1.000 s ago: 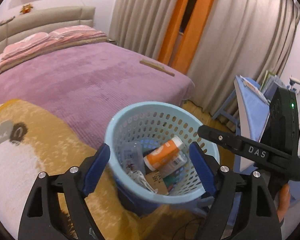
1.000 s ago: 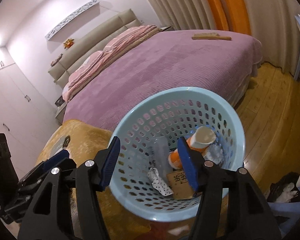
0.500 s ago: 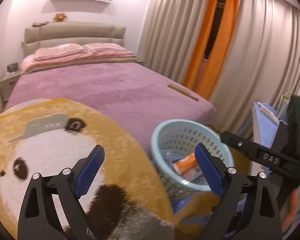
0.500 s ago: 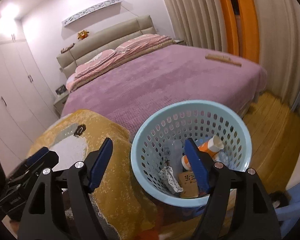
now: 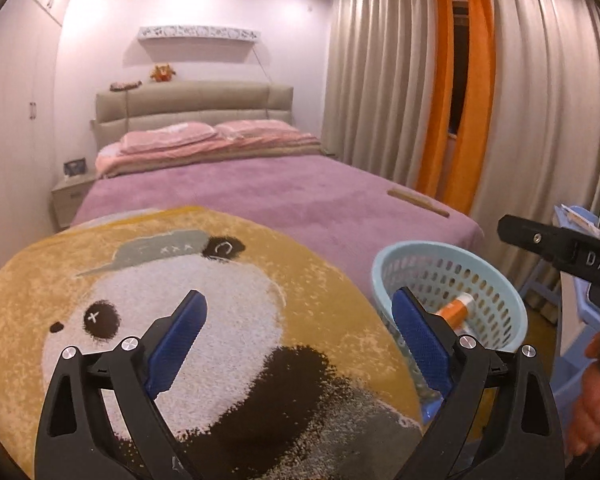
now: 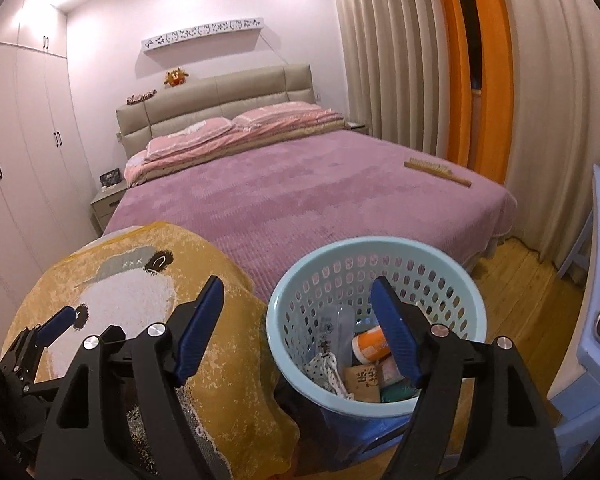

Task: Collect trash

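Note:
A light blue perforated basket (image 6: 380, 256) stands at the foot of the bed and holds trash: an orange bottle (image 6: 370, 344), a clear wrapper (image 6: 334, 330), a brown card (image 6: 362, 380) and a patterned scrap (image 6: 326, 366). It also shows in the left wrist view (image 5: 452, 258) with the orange bottle (image 5: 454, 310). My right gripper (image 6: 298, 330) is open and empty, above and just left of the basket. My left gripper (image 5: 298, 336) is open and empty over the yellow panda blanket (image 5: 204, 276), left of the basket.
A purple bed (image 6: 300, 196) with pink pillows (image 6: 204, 140) fills the middle. A wooden brush (image 6: 438, 172) lies at its far right corner. Beige and orange curtains (image 6: 472, 72) hang on the right. A blue stool (image 5: 572, 320) and wood floor (image 6: 524, 280) lie right.
Both grippers have pulled back and tilted up from over the basket. The left now sits over the panda blanket with the basket at its right. Both stay open and empty.

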`<move>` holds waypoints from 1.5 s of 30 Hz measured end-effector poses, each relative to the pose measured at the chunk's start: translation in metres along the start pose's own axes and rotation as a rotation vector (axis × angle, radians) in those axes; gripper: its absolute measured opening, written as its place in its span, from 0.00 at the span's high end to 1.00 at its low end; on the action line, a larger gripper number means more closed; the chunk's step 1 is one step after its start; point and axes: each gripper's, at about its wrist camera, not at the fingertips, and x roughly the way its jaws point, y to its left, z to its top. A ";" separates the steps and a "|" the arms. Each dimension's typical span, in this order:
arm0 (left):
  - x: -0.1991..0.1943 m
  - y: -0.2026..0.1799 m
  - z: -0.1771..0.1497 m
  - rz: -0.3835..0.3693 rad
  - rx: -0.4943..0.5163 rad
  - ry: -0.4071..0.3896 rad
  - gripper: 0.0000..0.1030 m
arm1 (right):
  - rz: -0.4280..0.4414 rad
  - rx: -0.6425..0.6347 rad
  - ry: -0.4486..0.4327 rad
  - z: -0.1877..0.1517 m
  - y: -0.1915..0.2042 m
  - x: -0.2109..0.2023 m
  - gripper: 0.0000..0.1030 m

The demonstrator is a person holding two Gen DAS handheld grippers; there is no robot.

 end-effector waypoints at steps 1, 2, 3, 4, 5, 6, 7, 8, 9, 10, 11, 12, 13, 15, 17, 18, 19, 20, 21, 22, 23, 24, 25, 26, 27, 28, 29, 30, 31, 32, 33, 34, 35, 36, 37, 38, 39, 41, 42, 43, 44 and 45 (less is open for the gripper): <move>-0.001 0.001 -0.001 0.004 -0.004 -0.006 0.11 | -0.005 -0.003 -0.010 0.000 0.001 -0.003 0.30; 0.000 0.004 -0.002 0.003 -0.011 -0.005 0.11 | -0.011 -0.006 -0.023 -0.001 0.002 -0.005 0.30; 0.000 0.005 -0.002 -0.002 -0.016 0.000 0.11 | -0.016 -0.005 -0.038 -0.003 0.002 -0.008 0.30; 0.000 0.007 -0.002 -0.012 -0.024 0.003 0.11 | -0.017 -0.003 -0.047 -0.003 0.002 -0.009 0.30; -0.001 0.008 -0.002 -0.019 -0.030 0.001 0.11 | -0.020 0.000 -0.057 -0.004 0.002 -0.011 0.30; -0.002 0.008 -0.002 -0.022 -0.033 -0.001 0.11 | -0.033 0.004 -0.067 -0.006 0.002 -0.012 0.30; -0.002 0.009 -0.002 -0.028 -0.036 -0.002 0.11 | -0.049 0.007 -0.074 -0.008 0.001 -0.014 0.30; -0.002 0.010 -0.002 -0.035 -0.040 -0.001 0.11 | -0.070 0.013 -0.088 -0.010 0.001 -0.017 0.30; -0.002 0.010 -0.003 -0.038 -0.041 0.000 0.11 | -0.086 0.020 -0.108 -0.012 0.001 -0.021 0.30; -0.003 0.010 -0.003 -0.040 -0.042 0.000 0.11 | -0.095 0.023 -0.119 -0.014 0.000 -0.024 0.30; -0.003 0.010 -0.003 -0.041 -0.043 -0.001 0.11 | -0.109 0.024 -0.130 -0.016 -0.001 -0.025 0.30; -0.002 0.010 -0.003 -0.041 -0.044 -0.001 0.11 | -0.127 0.022 -0.141 -0.018 -0.001 -0.027 0.30; -0.003 0.010 -0.003 -0.038 -0.043 -0.002 0.11 | -0.140 0.023 -0.146 -0.020 -0.002 -0.028 0.30; -0.003 0.009 -0.003 -0.025 -0.035 -0.005 0.10 | -0.148 0.033 -0.147 -0.023 -0.004 -0.027 0.30; -0.004 0.007 -0.004 -0.021 -0.019 -0.009 0.10 | -0.143 0.046 -0.137 -0.026 -0.008 -0.025 0.30; -0.004 0.005 -0.004 -0.018 -0.008 -0.013 0.10 | -0.145 0.052 -0.129 -0.027 -0.010 -0.022 0.30; -0.005 0.002 -0.004 -0.014 0.004 -0.017 0.10 | -0.145 0.054 -0.125 -0.028 -0.011 -0.021 0.30; -0.006 -0.001 -0.005 -0.009 0.019 -0.023 0.10 | -0.143 0.057 -0.120 -0.029 -0.013 -0.020 0.30; -0.006 -0.003 -0.005 -0.006 0.029 -0.027 0.10 | -0.140 0.060 -0.113 -0.030 -0.014 -0.018 0.30; -0.008 -0.004 -0.006 -0.002 0.041 -0.033 0.10 | -0.139 0.059 -0.109 -0.030 -0.013 -0.017 0.30; -0.009 -0.007 -0.007 0.001 0.057 -0.041 0.09 | -0.136 0.058 -0.100 -0.031 -0.013 -0.014 0.30; -0.010 -0.009 -0.007 0.002 0.065 -0.045 0.08 | -0.131 0.055 -0.085 -0.031 -0.013 -0.010 0.30; -0.010 -0.010 -0.007 0.004 0.073 -0.048 0.08 | -0.126 0.055 -0.074 -0.031 -0.013 -0.008 0.30; -0.010 -0.011 -0.007 0.007 0.079 -0.051 0.08 | -0.119 0.058 -0.066 -0.032 -0.013 -0.005 0.30; -0.010 -0.011 -0.007 0.009 0.081 -0.052 0.08 | -0.115 0.057 -0.062 -0.033 -0.012 -0.004 0.30; -0.010 -0.011 -0.007 0.009 0.081 -0.052 0.08 | -0.115 0.054 -0.062 -0.033 -0.011 -0.004 0.30; -0.010 -0.011 -0.007 0.006 0.078 -0.052 0.08 | -0.116 0.050 -0.063 -0.033 -0.010 -0.003 0.30; -0.010 -0.011 -0.007 0.005 0.074 -0.051 0.08 | -0.114 0.047 -0.065 -0.034 -0.008 -0.003 0.30; -0.010 -0.011 -0.007 0.005 0.072 -0.049 0.08 | -0.111 0.046 -0.068 -0.034 -0.007 -0.004 0.30; -0.010 -0.010 -0.007 0.003 0.067 -0.047 0.08 | -0.109 0.045 -0.069 -0.034 -0.007 -0.004 0.30; -0.010 -0.009 -0.007 0.002 0.061 -0.045 0.08 | -0.107 0.045 -0.071 -0.034 -0.007 -0.005 0.30; -0.009 -0.009 -0.006 0.003 0.057 -0.044 0.08 | -0.106 0.044 -0.073 -0.034 -0.007 -0.005 0.30; -0.009 -0.009 -0.006 0.005 0.055 -0.043 0.08 | -0.105 0.043 -0.075 -0.034 -0.006 -0.006 0.30; -0.009 -0.009 -0.006 0.005 0.054 -0.043 0.08 | -0.105 0.043 -0.076 -0.033 -0.007 -0.006 0.30; -0.009 -0.009 -0.006 0.006 0.055 -0.043 0.08 | -0.105 0.043 -0.076 -0.033 -0.007 -0.006 0.30; -0.009 -0.009 -0.006 0.006 0.056 -0.043 0.08 | -0.103 0.044 -0.076 -0.033 -0.007 -0.006 0.30; -0.009 -0.010 -0.006 0.007 0.059 -0.044 0.08 | -0.102 0.045 -0.076 -0.033 -0.007 -0.007 0.30; -0.009 -0.010 -0.007 0.006 0.062 -0.043 0.07 | -0.103 0.043 -0.076 -0.033 -0.007 -0.007 0.30; -0.010 -0.009 -0.007 0.005 0.064 -0.042 0.07 | -0.103 0.042 -0.077 -0.033 -0.007 -0.007 0.30; -0.009 -0.009 -0.007 0.007 0.064 -0.042 0.07 | -0.102 0.042 -0.076 -0.033 -0.007 -0.007 0.30; -0.009 -0.009 -0.007 0.007 0.064 -0.042 0.07 | -0.102 0.042 -0.075 -0.033 -0.007 -0.007 0.30; -0.009 -0.008 -0.007 0.006 0.063 -0.041 0.07 | -0.100 0.042 -0.073 -0.033 -0.007 -0.007 0.30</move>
